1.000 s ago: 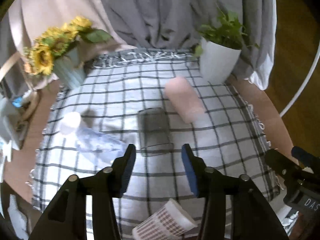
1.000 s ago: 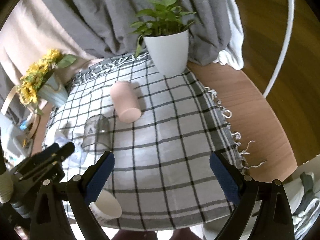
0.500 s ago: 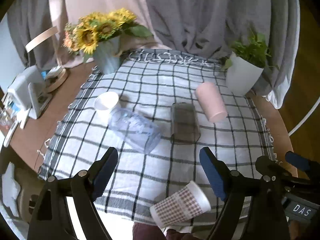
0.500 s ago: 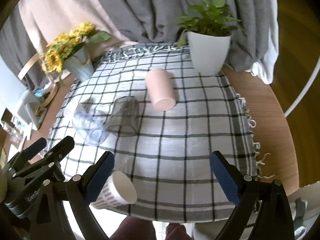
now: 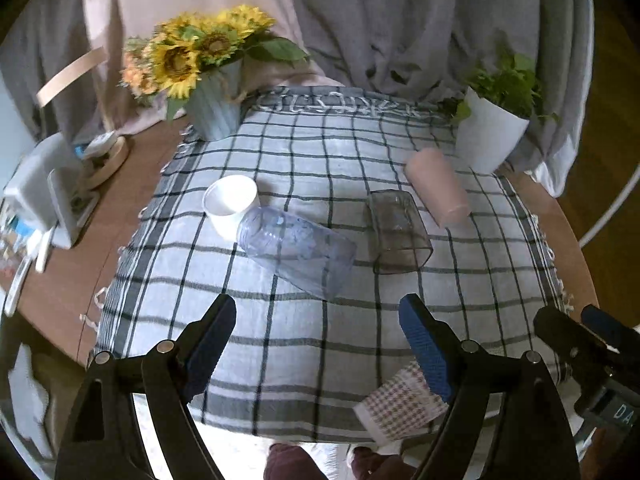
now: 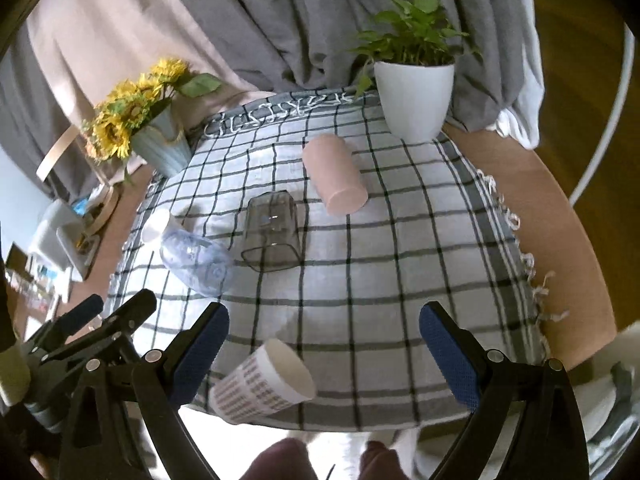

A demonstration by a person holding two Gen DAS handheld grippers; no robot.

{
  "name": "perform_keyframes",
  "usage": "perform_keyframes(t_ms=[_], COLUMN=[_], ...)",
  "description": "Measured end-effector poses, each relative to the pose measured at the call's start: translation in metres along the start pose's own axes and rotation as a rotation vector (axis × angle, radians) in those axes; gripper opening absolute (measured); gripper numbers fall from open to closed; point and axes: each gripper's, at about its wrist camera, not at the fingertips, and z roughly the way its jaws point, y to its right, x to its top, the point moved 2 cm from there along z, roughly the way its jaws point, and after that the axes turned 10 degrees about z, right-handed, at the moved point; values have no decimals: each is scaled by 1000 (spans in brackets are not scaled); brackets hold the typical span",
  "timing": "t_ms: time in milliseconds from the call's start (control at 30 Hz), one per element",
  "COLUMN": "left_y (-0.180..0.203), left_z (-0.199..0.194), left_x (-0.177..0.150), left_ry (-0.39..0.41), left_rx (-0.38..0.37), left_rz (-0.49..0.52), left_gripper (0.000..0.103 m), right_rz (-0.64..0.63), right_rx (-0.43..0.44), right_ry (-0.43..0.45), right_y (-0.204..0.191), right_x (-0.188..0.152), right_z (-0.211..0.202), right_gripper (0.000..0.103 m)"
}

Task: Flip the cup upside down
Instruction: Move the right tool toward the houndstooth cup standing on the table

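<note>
Left wrist cam: left gripper [image 5: 316, 334] wide open, holds nothing; clear cup [image 5: 298, 250] lies on its side on checked cloth [image 5: 280, 336], prob. next to flip.
Right wrist cam: right gripper [image 6: 324, 344] open, empty; paper cup [image 6: 262, 388] on its side near edge.

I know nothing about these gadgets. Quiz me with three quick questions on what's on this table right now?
1. True or false: the smoky grey glass lies on its side.
2. Which cup lies nearest the checked cloth's front edge?
A. the pink cup
B. the patterned paper cup
C. the white cup
3. Fill in: both the left gripper and the right gripper are ____ and hold nothing.

Key: 1. True; so does the clear bluish tumbler. 2. B. 3. Open.
</note>
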Motion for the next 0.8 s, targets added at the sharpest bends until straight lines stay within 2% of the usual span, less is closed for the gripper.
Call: perform_keyframes(t_ms=[133,300,500,633,800], left_y=[-14,-27,-41,-46,-46], left_z=[7,12,20,27,34], left_x=[4,5,0,-7,-16], left_ry=[-11,2,-16,-44,-58], left_rx=[-79,-132,-170,-190,-177], left_rz=[100,223,321,361,420], left_gripper=[84,84,85,85,85], right_rz=[97,218,363,439,507], right_rx=[-40,-99,-167,-162,-165], right_ry=[-4,25,47,34,-11], right_y=[-12,-27,-40,-43,-43], right_x=[-17,-41,-71,-88,-106], right_z=[4,2,3,9,26], right_gripper=[96,96,96,96,96])
